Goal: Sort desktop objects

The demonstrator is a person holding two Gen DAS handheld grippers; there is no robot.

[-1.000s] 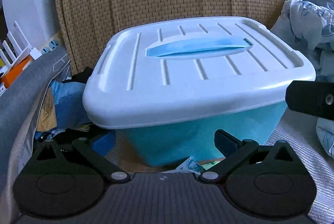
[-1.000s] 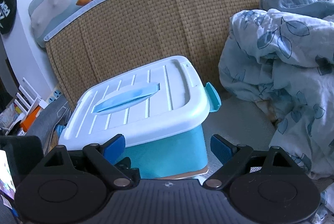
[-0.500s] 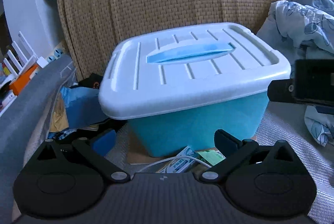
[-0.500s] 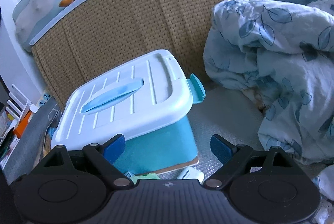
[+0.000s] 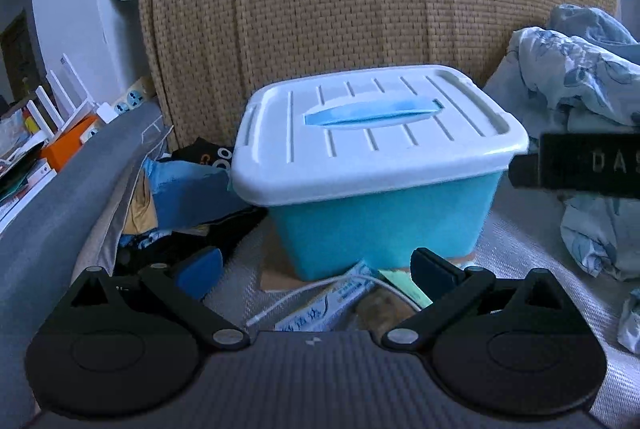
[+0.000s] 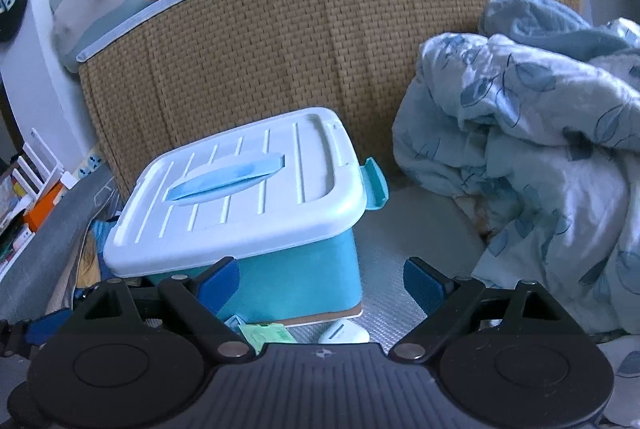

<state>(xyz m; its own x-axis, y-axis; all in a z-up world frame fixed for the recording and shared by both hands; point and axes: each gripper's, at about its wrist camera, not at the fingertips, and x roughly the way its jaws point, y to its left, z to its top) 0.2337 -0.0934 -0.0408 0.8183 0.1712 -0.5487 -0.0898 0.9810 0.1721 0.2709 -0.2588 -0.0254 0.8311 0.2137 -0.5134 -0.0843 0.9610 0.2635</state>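
I've got both grippers spread wide, left gripper [image 5: 316, 271] and right gripper [image 6: 322, 281] holding nothing, the lidded blue box [image 5: 376, 165] on the mat ahead against the wicker headboard [image 5: 360, 17].

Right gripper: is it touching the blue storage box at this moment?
Apart. The right wrist view shows the open right gripper short of the storage box: the mat lies between its fingers, which hold nothing, and its left fingertip only overlaps the box wall.
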